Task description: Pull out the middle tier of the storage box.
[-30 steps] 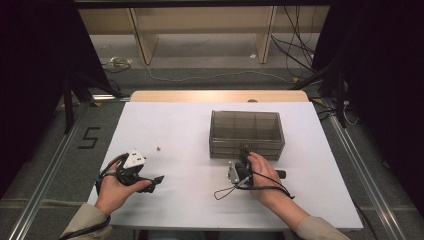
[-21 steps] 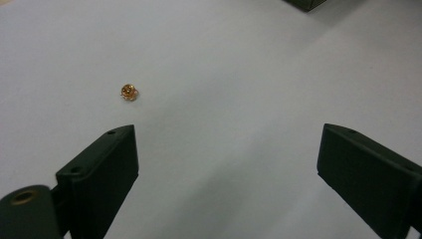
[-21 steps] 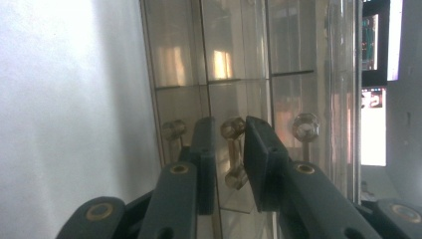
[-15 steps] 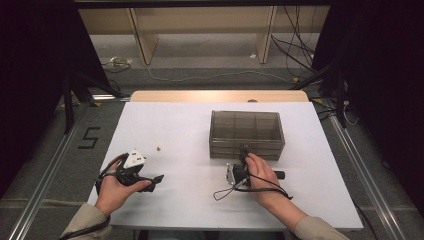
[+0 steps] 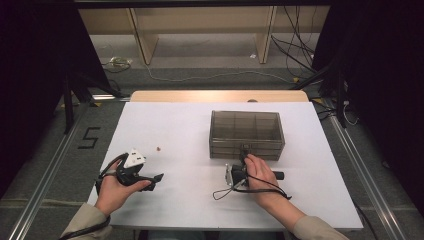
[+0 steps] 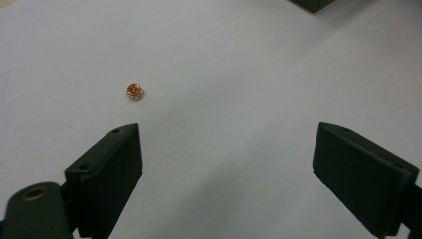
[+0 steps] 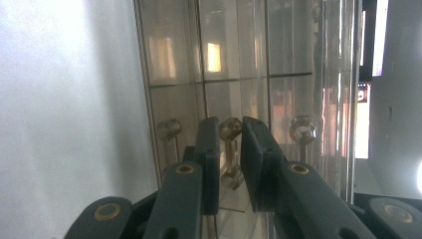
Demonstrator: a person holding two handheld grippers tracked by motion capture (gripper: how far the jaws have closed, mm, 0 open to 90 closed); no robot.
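Smoky clear plastic, that is what the box (image 5: 246, 134) is made of, sitting on the white table (image 5: 175, 200) toward the far right, lid down, divided inside into compartments. The right gripper (image 5: 243, 159) is laid on its side against the box's near wall, and in the right gripper view its jaws are pressed in on a small brass-coloured clasp (image 7: 230, 152) at the front of the box, pinching it from both sides. That clasp looks like the place to take hold; it is little and smooth, so I judge it could slip out of the pads if the pull is not straight. The box itself looks stiff and light, likely to slide on the bare sheet unless something steadies it. Two more brass fittings (image 7: 302, 130) sit either side of the clasp, close enough to snag a jaw.

Over on the near left, the left gripper (image 5: 156, 177) rests in the person's left hand (image 5: 117, 185), low over the table, jaws spread wide with nothing between them. Just ahead of it, in the left gripper view, lies a tiny orange bead (image 6: 135, 91), alone on the white surface and well apart from the box. It looks hard, round and light, so it may roll or skate away under a careless pinch. Nothing stands between the bead and the box.
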